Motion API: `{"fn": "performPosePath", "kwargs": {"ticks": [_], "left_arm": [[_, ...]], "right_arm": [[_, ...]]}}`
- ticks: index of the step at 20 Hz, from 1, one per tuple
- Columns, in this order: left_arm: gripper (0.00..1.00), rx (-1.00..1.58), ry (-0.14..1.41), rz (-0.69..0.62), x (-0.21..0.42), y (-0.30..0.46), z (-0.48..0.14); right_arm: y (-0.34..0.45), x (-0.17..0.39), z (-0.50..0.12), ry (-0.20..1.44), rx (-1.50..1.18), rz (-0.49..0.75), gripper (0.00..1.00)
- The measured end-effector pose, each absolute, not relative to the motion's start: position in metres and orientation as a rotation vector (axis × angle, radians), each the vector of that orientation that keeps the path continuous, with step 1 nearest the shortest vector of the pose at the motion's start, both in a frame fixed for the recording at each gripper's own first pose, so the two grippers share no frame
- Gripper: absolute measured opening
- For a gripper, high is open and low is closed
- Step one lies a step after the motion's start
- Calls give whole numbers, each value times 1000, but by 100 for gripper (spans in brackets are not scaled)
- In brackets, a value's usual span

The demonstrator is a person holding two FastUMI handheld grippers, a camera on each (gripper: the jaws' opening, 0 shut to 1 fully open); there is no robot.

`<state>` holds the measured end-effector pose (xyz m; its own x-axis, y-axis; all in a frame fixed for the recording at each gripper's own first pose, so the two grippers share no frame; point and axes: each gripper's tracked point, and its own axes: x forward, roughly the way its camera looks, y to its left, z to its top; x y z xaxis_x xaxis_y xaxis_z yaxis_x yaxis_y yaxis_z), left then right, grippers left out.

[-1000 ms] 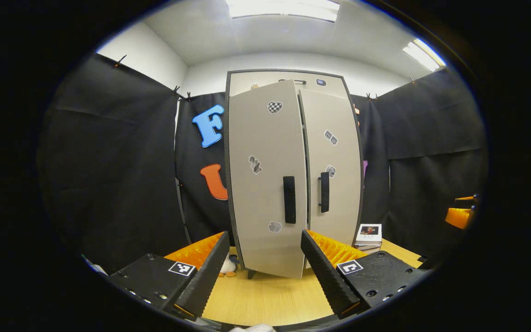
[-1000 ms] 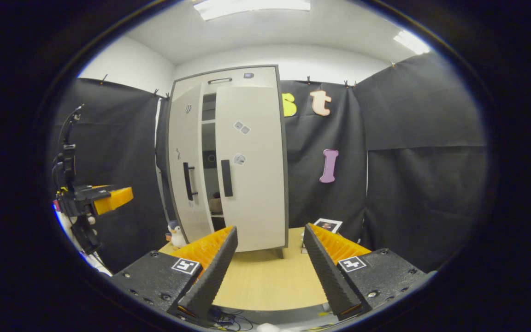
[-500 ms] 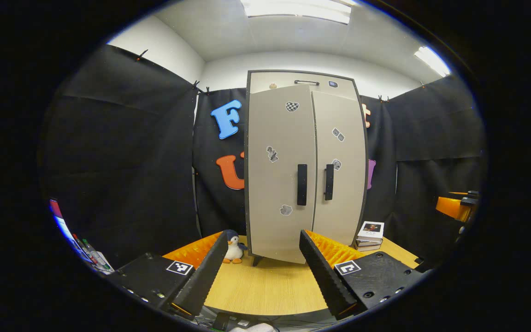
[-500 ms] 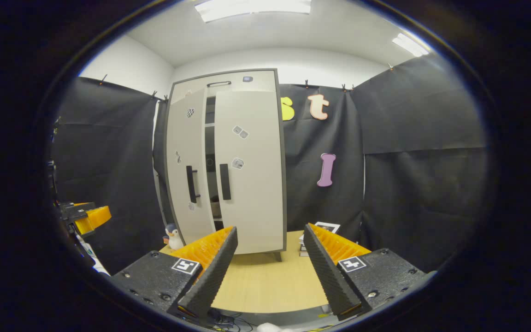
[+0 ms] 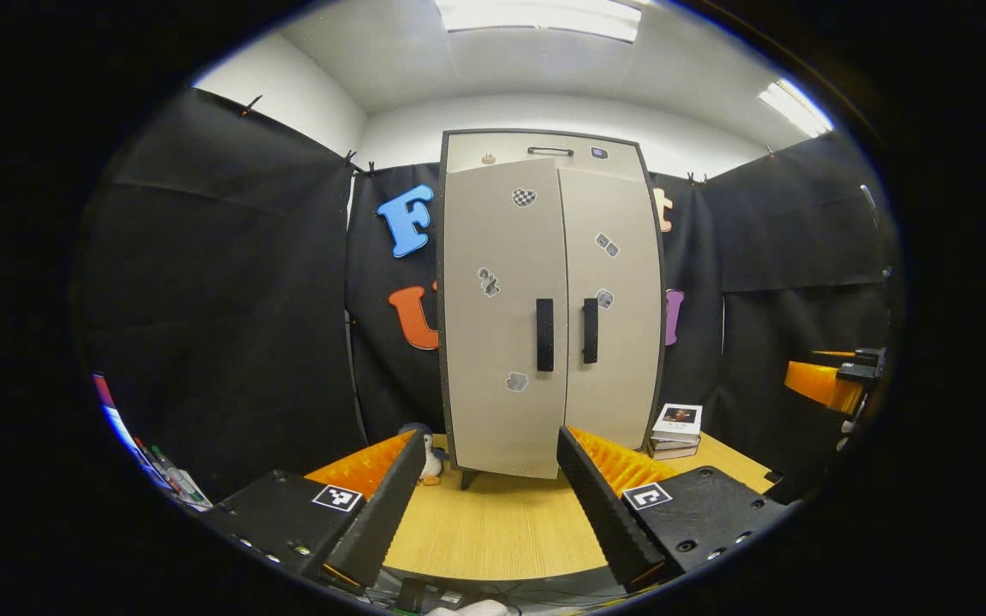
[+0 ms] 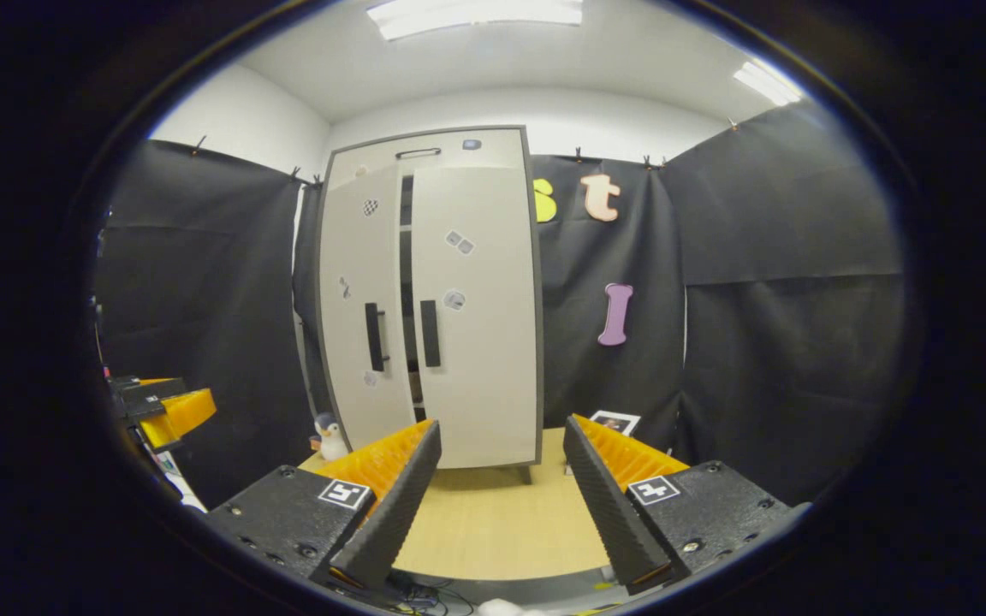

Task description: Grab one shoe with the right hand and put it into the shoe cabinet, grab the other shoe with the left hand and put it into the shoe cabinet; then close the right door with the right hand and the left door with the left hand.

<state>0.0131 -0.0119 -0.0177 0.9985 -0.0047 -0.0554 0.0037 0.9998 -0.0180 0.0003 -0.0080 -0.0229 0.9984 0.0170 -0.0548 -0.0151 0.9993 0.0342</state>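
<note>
The shoe cabinet (image 5: pixel 551 299) stands upright at the back of the wooden table (image 5: pixel 493 530), a tall pale unit with two doors, each bearing a black vertical handle and small stickers. In the left gripper view the left door (image 5: pixel 501 308) and the right door (image 5: pixel 613 299) appear nearly flush; in the right gripper view a narrow dark gap shows between them, with the left door (image 6: pixel 365 299) not fully seated against the right door (image 6: pixel 476 308) (the shoes cannot be made out through this gap). The left gripper (image 5: pixel 484 505) hangs in front of the cabinet, well apart from it, its fingers spread wide and holding nothing. The right gripper (image 6: pixel 497 496) likewise has its fingers parted and empty. A small toy penguin (image 6: pixel 332 436) stands beside the cabinet's left foot, and a stack of books (image 5: pixel 674 429) lies at its right.
</note>
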Motion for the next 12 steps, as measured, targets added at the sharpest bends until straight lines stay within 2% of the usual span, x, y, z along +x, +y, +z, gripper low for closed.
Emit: {"fn": "performPosePath", "kwargs": {"ticks": [6,7,8,12], "left_arm": [[95,-18,56,11,13,-1,-17],[95,-15,58,14,13,0,-19],[95,-14,57,15,14,0,-19],[95,-23,61,5,14,-2,-21]], "right_arm": [[0,3,-23,48,30,26,92],[1,4,-24,47,29,25,95],[2,3,-23,47,25,25,91],[1,6,-22,41,11,14,92]]}}
